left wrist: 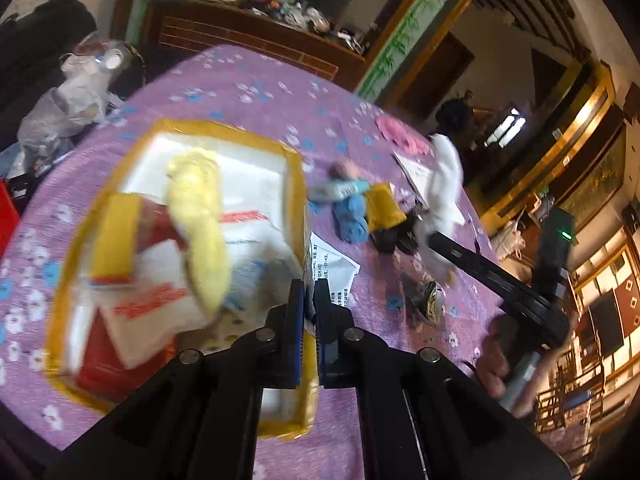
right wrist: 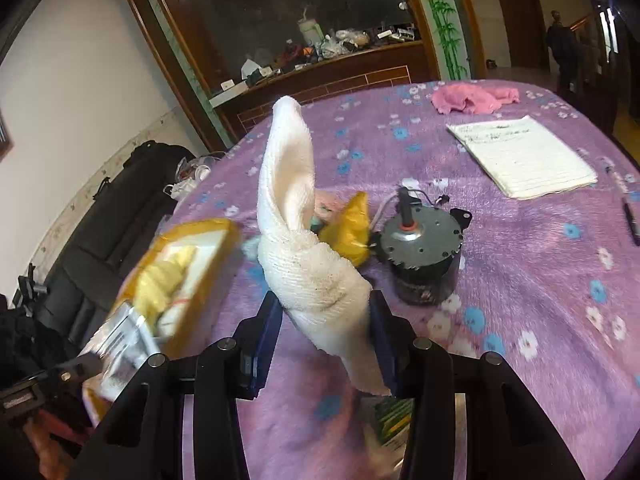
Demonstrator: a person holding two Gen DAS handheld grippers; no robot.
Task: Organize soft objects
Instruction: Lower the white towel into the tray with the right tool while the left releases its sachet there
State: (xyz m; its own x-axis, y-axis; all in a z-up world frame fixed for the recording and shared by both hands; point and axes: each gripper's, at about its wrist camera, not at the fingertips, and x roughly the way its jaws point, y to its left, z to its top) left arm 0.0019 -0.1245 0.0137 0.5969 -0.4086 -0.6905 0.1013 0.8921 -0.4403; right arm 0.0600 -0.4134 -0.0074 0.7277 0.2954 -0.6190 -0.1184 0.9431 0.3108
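The left gripper [left wrist: 307, 312] pinches the near wall of the yellow-taped box [left wrist: 294, 184], its pads nearly together on the rim. Inside the box, toward ten o'clock, lies a yellow cloth [left wrist: 200, 224]. The right gripper [right wrist: 326, 344] has its fingers spread partway, with a white towel [right wrist: 296, 216] standing between them and rising toward twelve o'clock. Past it at one o'clock stands a small motor [right wrist: 420, 252]; a pink cloth [right wrist: 472, 98] lies far off on the purple tablecloth [right wrist: 540, 280].
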